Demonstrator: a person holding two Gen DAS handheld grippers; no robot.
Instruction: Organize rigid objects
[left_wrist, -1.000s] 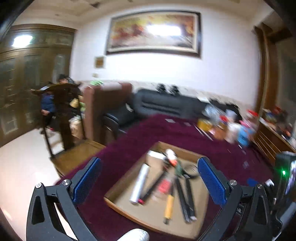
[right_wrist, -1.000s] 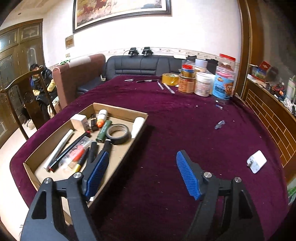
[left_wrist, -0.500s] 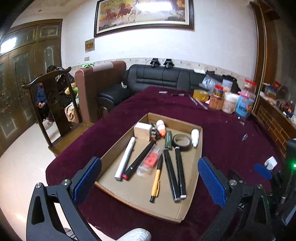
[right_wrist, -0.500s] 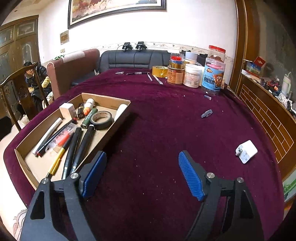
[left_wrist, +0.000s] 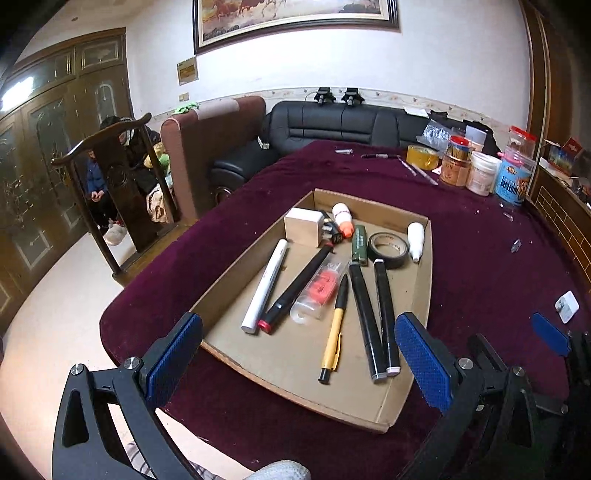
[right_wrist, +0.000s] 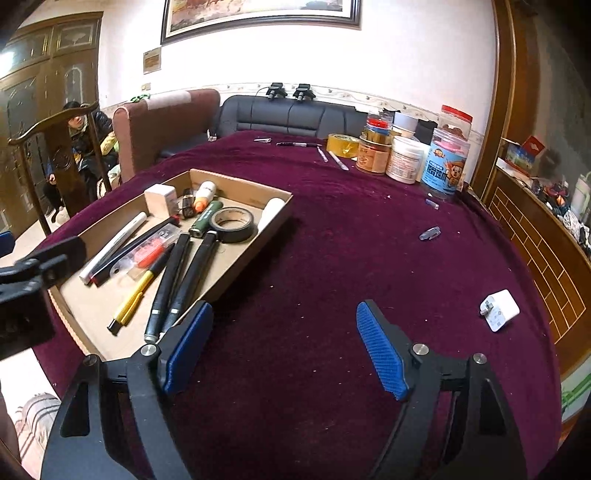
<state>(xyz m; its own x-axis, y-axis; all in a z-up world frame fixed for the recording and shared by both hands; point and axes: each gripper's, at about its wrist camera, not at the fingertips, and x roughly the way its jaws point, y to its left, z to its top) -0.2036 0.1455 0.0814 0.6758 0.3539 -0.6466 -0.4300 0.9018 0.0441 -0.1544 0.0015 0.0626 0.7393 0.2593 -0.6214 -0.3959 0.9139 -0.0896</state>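
A cardboard tray (left_wrist: 421, 317) (right_wrist: 273, 216) sits on a purple tablecloth and holds several pens and markers, a yellow pen (left_wrist: 332, 339), a black tape roll (left_wrist: 389, 249), a white marker (left_wrist: 266, 286) and a white block (left_wrist: 304, 230). My left gripper (left_wrist: 295, 354) is open and empty, above the tray's near edge. My right gripper (right_wrist: 284, 350) is open and empty, over bare cloth right of the tray. A white charger plug (right_wrist: 498, 309) lies on the cloth at the right, and a small clear cap (right_wrist: 429, 233) lies farther back.
Jars and tins (right_wrist: 406, 158), a yellow tape roll (right_wrist: 342, 144) and loose pens (right_wrist: 295, 144) stand at the table's far side. A wooden chair (left_wrist: 110, 184), a person and sofas are beyond the left edge. A wooden ledge (right_wrist: 535, 221) runs along the right.
Both grippers have pulled back and tilted down, so the tray now sits lower and nearer in the left view. Both stay open and empty. The tray's contents have not moved.
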